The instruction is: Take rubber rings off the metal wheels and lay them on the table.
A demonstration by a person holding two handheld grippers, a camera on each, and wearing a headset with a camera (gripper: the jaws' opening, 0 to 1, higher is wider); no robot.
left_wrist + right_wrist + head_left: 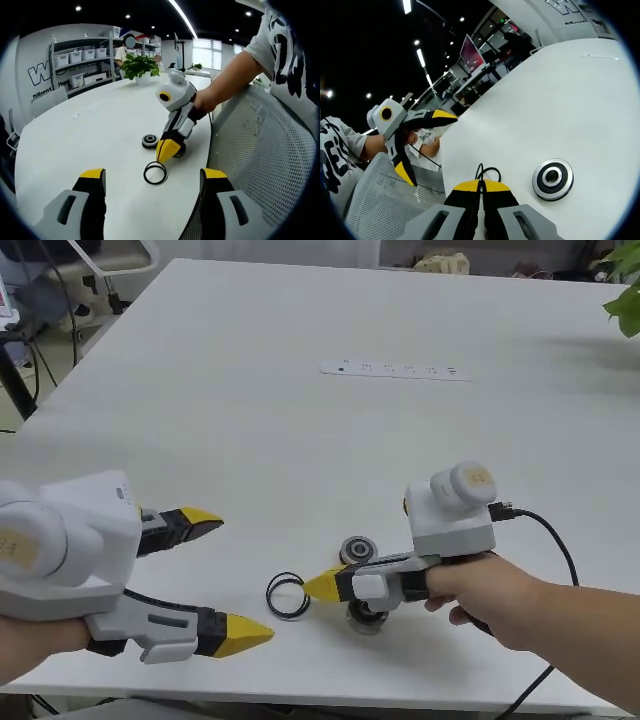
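L gripper jaws wide | R gripper jaws clamped, tip at rubber ring, poss. nipping it; half-hides near wheel | far wheel beside | power strip behind

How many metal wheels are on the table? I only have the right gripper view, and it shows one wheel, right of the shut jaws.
Observer: Two. The head view shows a second wheel partly under the right gripper, nearer the person than the first wheel.
Reviewer: Is the black loop past my jaw tips lying flat?
Observer: Yes. In the left gripper view the rubber ring lies flat on the table, with the right gripper's tip at its edge. Whether the jaws pinch it, I cannot tell.
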